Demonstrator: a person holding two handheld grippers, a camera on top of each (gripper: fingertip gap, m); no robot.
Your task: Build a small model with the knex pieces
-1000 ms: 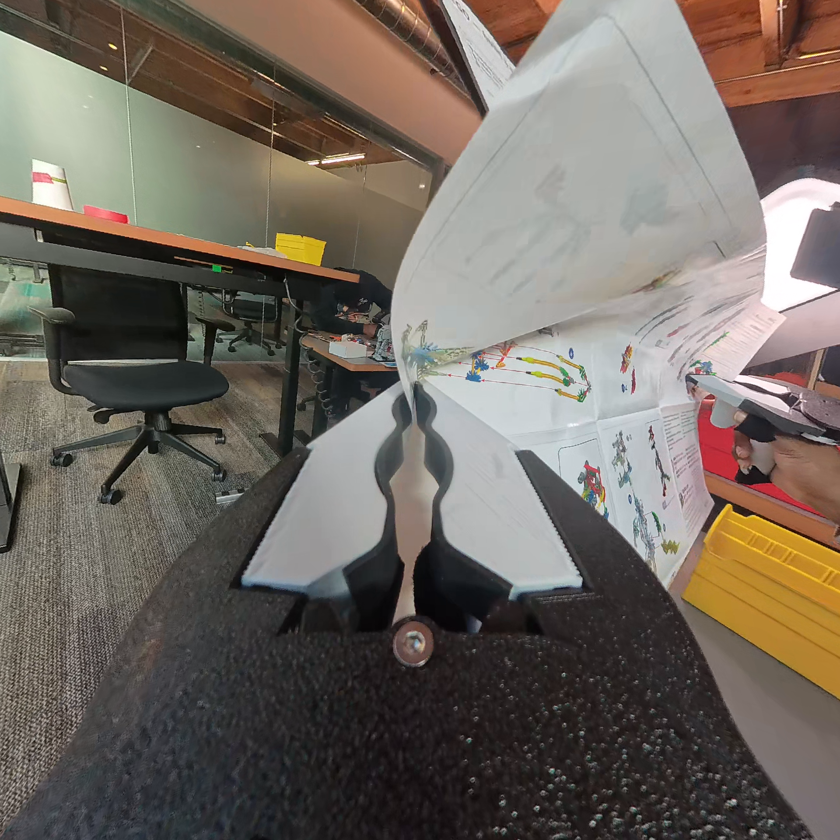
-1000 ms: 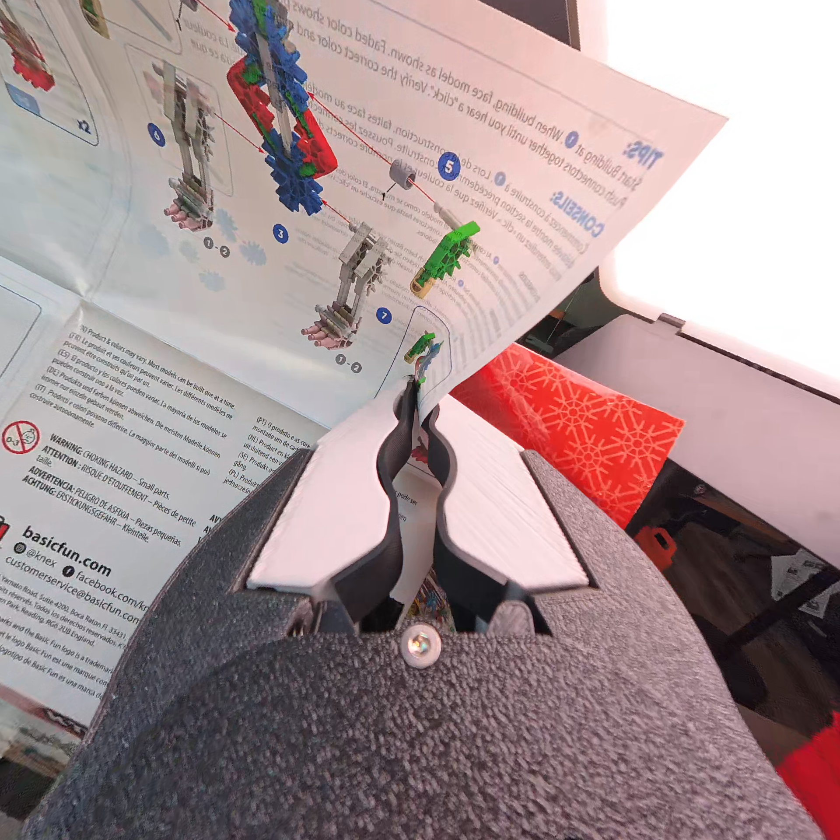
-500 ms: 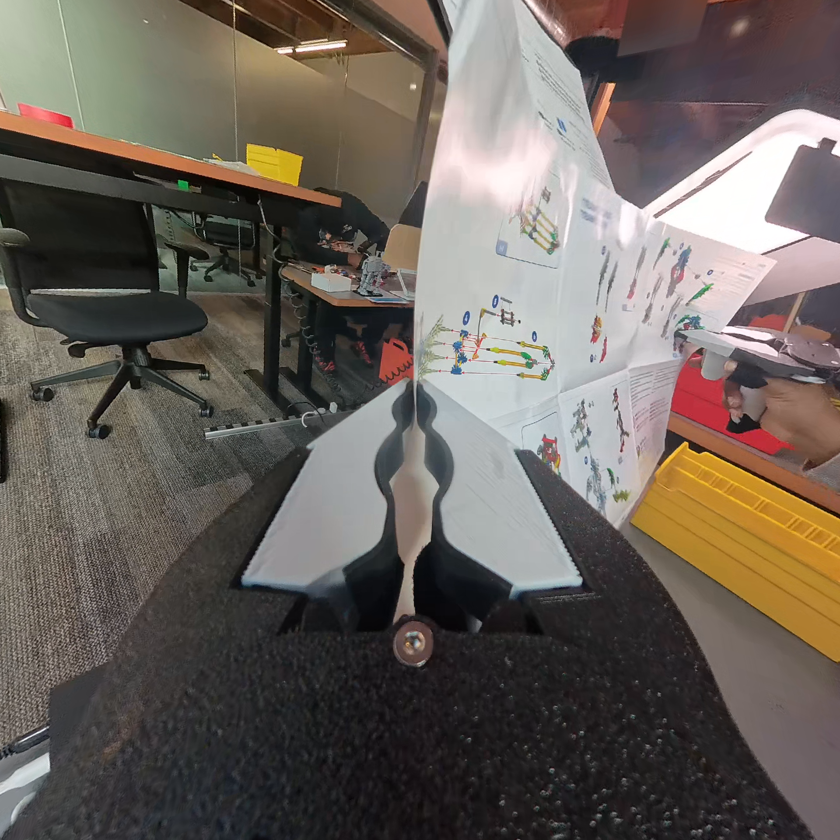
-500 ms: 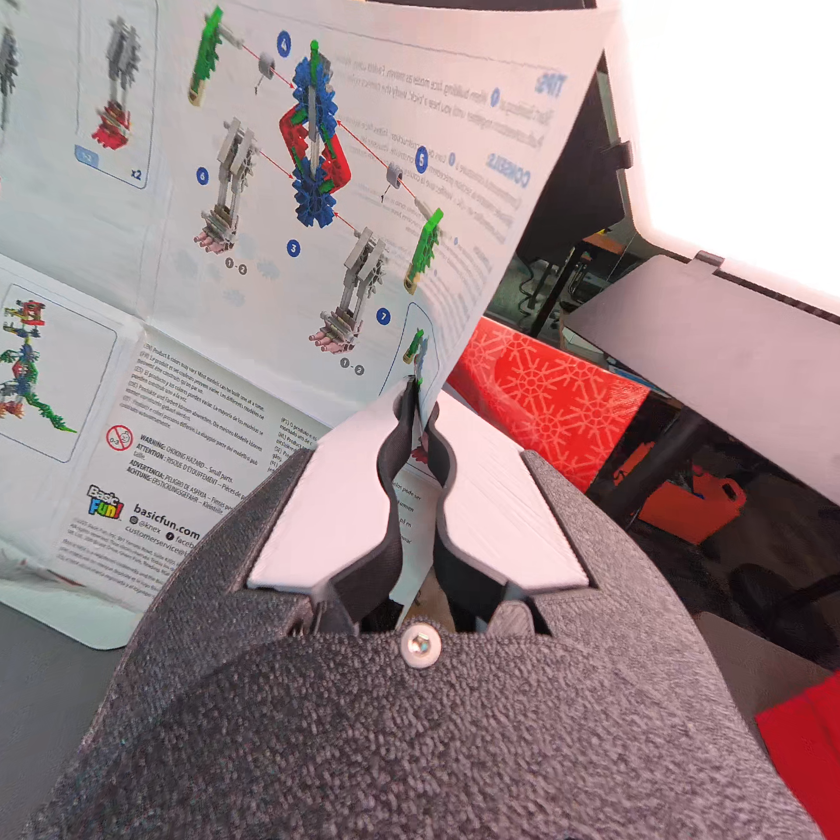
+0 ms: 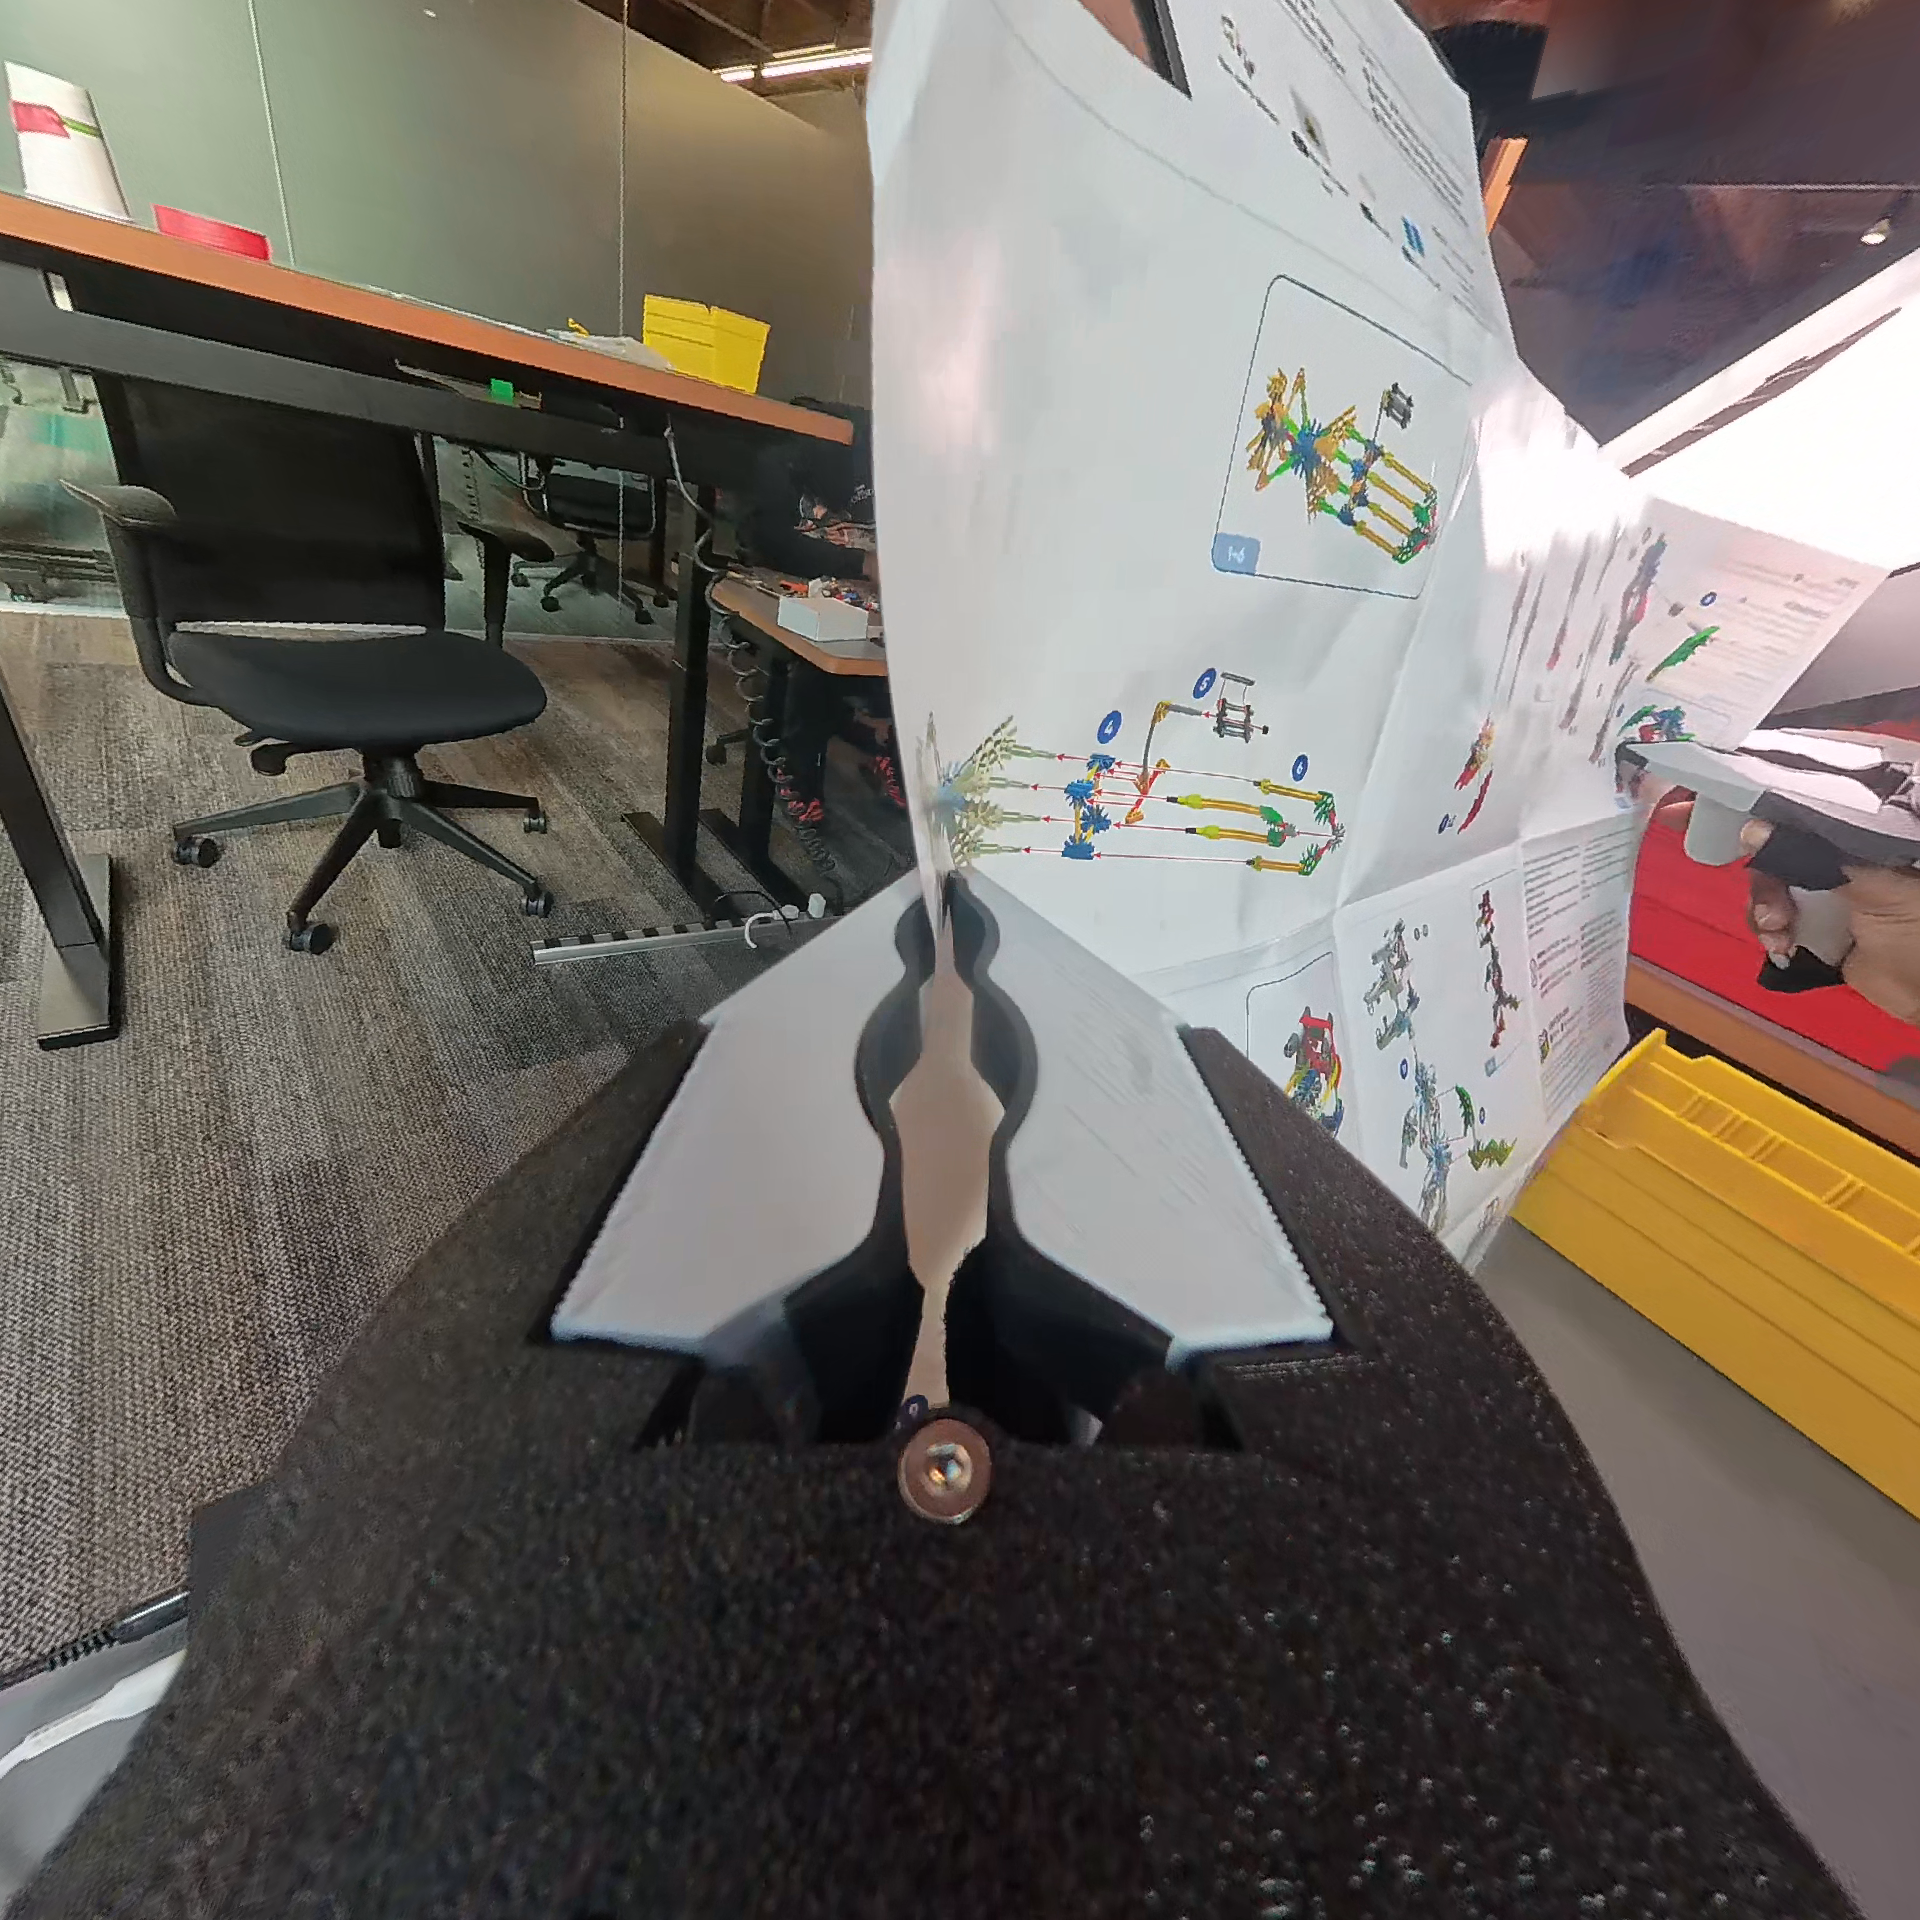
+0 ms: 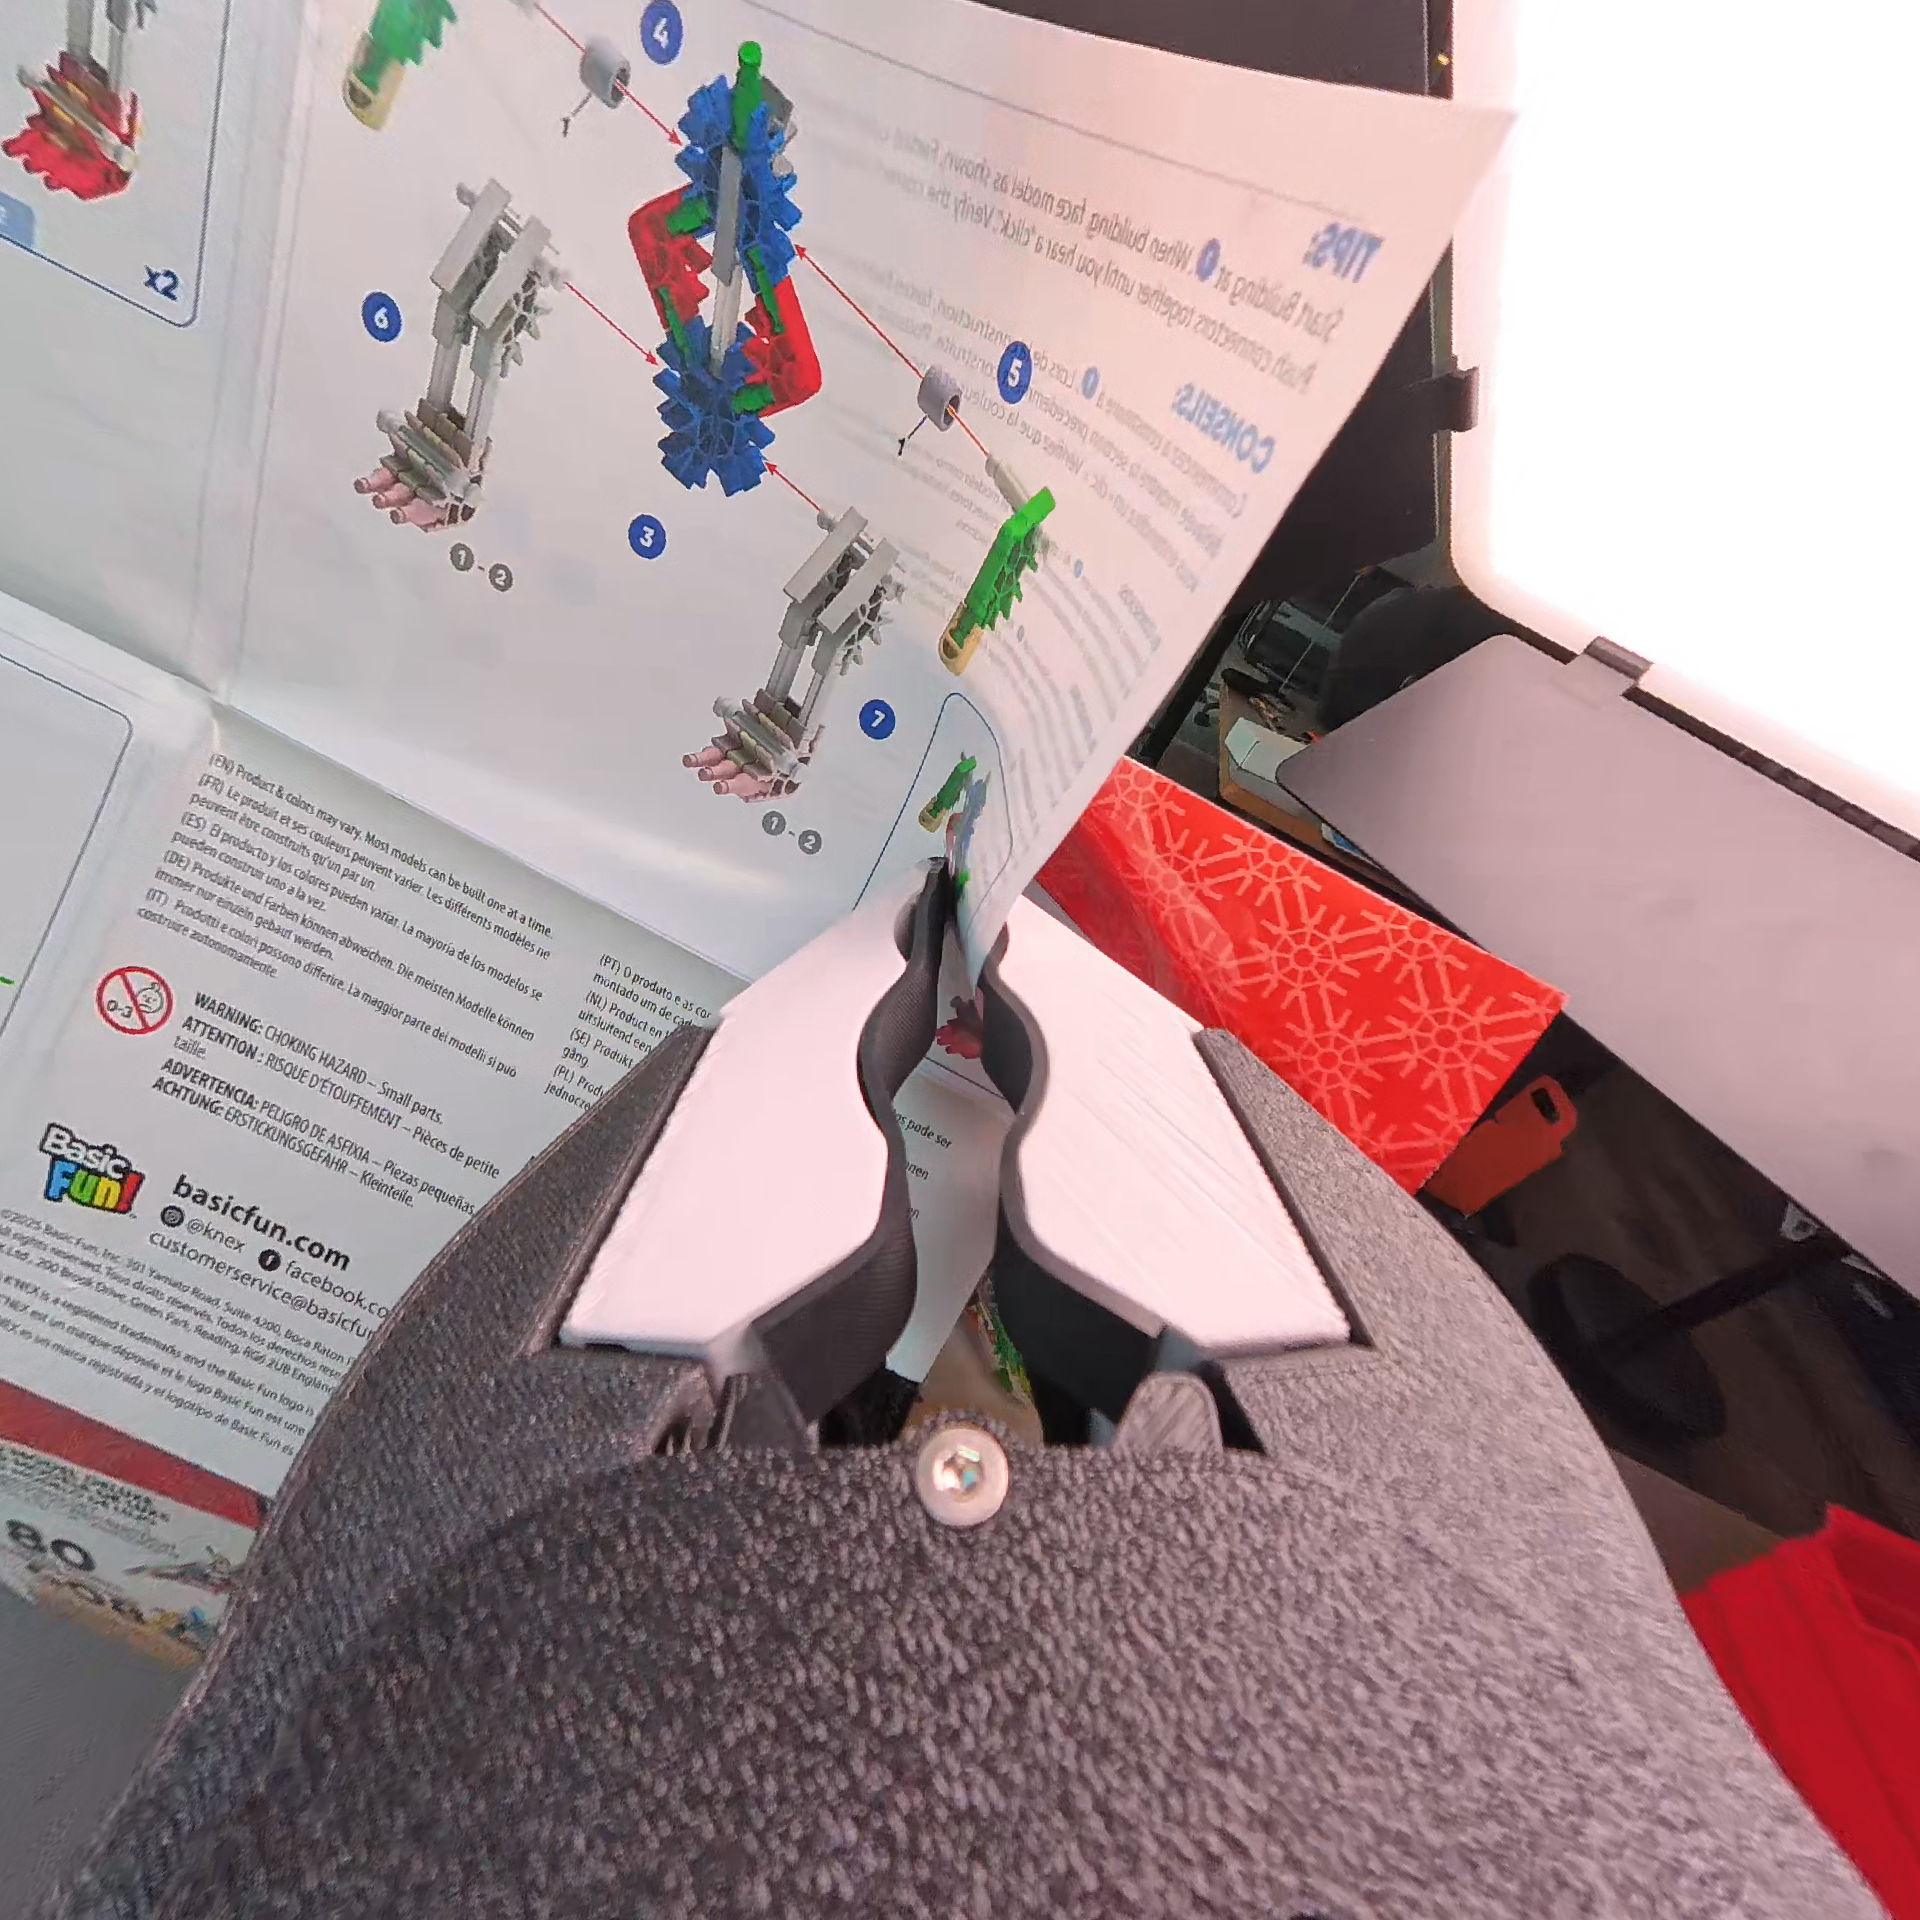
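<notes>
Starting at the left, my left gripper (image 5: 948,883) has its jaws pinched tight on the left edge of the instruction sheet (image 5: 1122,436), and the paper stands almost upright out of the tips, creased into panels and bowing away to the right. Off to that side of the room I count two black office chairs (image 5: 343,675), one long wooden desk (image 5: 416,332) and one yellow box (image 5: 704,341) sitting on it. Moving right, a stack of yellow trays (image 5: 1714,1226) rests on the grey surface just beside the sheet's bottom edge. Further right, my right gripper (image 6: 951,883) is closed on the sheet's right edge, near the lower corner, with a hand (image 5: 1860,914) showing behind it in the left view. So that's one sheet, two grippers, both clamped, the sheet hanging in the air between them. Past it lies a red patterned panel (image 6: 1299,977), and a printed box (image 6: 94,1538) peeks out low at the left. My worry: thin paper, small bites on each edge, so pulling the grippers apart too hard could tear along a crease or slip an edge free.
</notes>
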